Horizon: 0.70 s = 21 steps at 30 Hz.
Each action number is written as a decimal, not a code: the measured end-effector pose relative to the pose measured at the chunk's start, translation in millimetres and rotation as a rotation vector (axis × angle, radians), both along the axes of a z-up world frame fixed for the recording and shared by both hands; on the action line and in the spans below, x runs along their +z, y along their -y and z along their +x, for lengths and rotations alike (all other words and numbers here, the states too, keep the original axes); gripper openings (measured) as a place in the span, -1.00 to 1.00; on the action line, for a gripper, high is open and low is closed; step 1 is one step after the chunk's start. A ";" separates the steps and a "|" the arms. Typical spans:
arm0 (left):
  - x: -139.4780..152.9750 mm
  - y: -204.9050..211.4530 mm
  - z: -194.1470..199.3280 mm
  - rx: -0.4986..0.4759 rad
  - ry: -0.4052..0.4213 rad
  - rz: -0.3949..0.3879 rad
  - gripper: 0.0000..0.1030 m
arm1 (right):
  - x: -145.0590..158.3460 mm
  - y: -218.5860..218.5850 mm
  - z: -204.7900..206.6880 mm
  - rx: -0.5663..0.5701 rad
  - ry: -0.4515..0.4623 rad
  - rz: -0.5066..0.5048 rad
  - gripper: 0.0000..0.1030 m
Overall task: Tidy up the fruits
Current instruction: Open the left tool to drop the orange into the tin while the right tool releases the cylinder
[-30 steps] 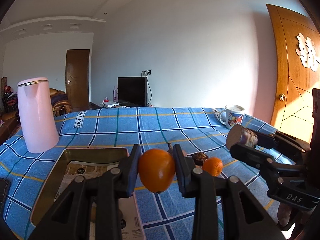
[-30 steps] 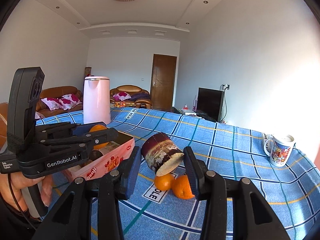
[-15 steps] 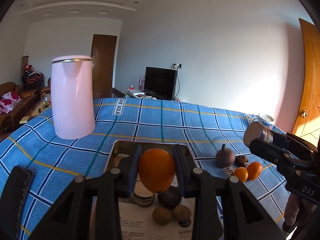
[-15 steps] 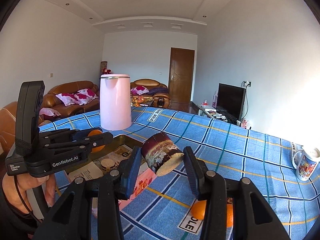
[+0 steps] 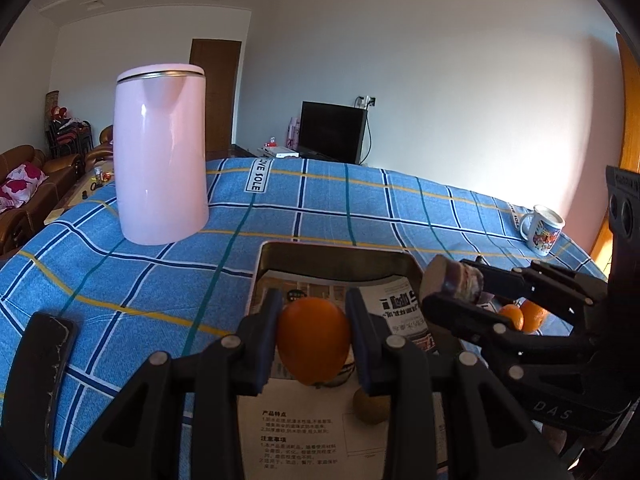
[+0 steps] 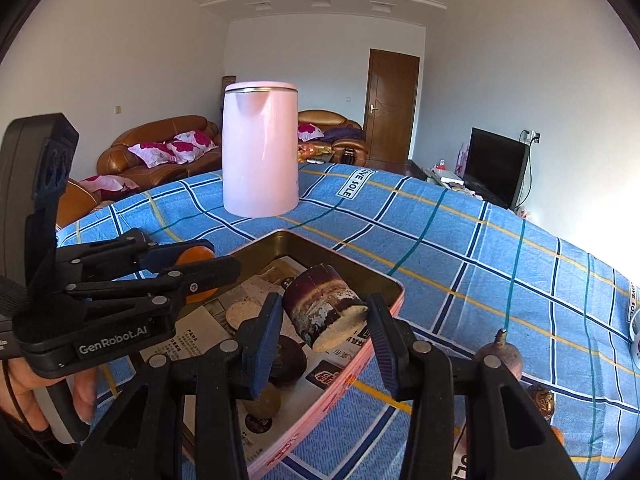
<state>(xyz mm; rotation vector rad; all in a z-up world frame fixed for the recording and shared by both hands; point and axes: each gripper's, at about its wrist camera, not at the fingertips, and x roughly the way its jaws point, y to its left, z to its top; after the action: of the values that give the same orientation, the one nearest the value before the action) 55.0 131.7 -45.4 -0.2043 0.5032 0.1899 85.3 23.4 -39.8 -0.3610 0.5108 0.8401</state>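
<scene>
My left gripper [image 5: 314, 312] is shut on an orange [image 5: 314, 344], held just above the near part of a paper-lined tin tray [image 5: 336, 250]. My right gripper [image 6: 324, 308] is shut on a dark purple cut cane piece [image 6: 320, 312] with a pale end, above the tray's right rim [image 6: 352, 270]. A dark round fruit [image 6: 288, 358] and a kiwi [image 5: 370, 406] lie inside the tray. Two small oranges [image 5: 520, 316] and a brown stemmed fruit [image 6: 500, 354] lie on the cloth to the tray's right.
A tall pink kettle [image 5: 160, 172] stands on the blue checked cloth behind and left of the tray. A printed mug [image 5: 542, 230] sits at the far right edge. A flat black object [image 5: 40, 360] lies on the cloth at the near left.
Both grippers swung left with their loads, away from the loose fruit on the cloth, and now hang over the tray. The kettle looms larger in both views.
</scene>
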 end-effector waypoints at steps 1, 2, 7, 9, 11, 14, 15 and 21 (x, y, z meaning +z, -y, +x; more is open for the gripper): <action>-1.1 -0.5 -1.8 -0.003 -0.007 -0.001 -0.33 | -2.4 -1.0 0.3 0.000 -0.010 -0.006 -0.12; -2.8 -1.0 -3.0 -0.007 -0.016 -0.001 -0.33 | -4.2 -1.5 0.3 0.002 -0.024 -0.012 -0.12; -11.1 -3.2 -3.1 -0.005 -0.054 -0.002 -0.32 | -13.8 -3.1 -5.2 0.007 -0.061 -0.056 -0.12; -13.1 -2.8 -2.2 -0.002 -0.058 -0.001 -0.32 | -17.4 -4.2 -6.7 0.017 -0.081 -0.071 -0.12; -12.4 -1.5 -2.5 0.003 -0.058 0.003 -0.30 | -21.2 -6.1 -7.8 0.019 -0.087 -0.088 -0.12; -8.2 -1.1 -4.8 0.014 -0.043 0.004 0.03 | -19.9 -4.4 -7.4 0.020 -0.099 -0.077 -0.09; -5.4 -1.0 -6.9 0.025 -0.029 0.002 0.15 | -17.8 -2.1 -7.3 0.016 -0.104 -0.067 -0.07; 10.8 16.8 -13.4 0.004 0.033 0.010 0.43 | 2.9 47.8 -17.1 -0.038 -0.034 -0.016 0.23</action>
<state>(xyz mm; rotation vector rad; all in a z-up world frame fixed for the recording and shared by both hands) 41.6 114.9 -34.7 -0.1988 0.4692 0.1924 68.3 -24.4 -36.9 -0.3511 0.5543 0.8066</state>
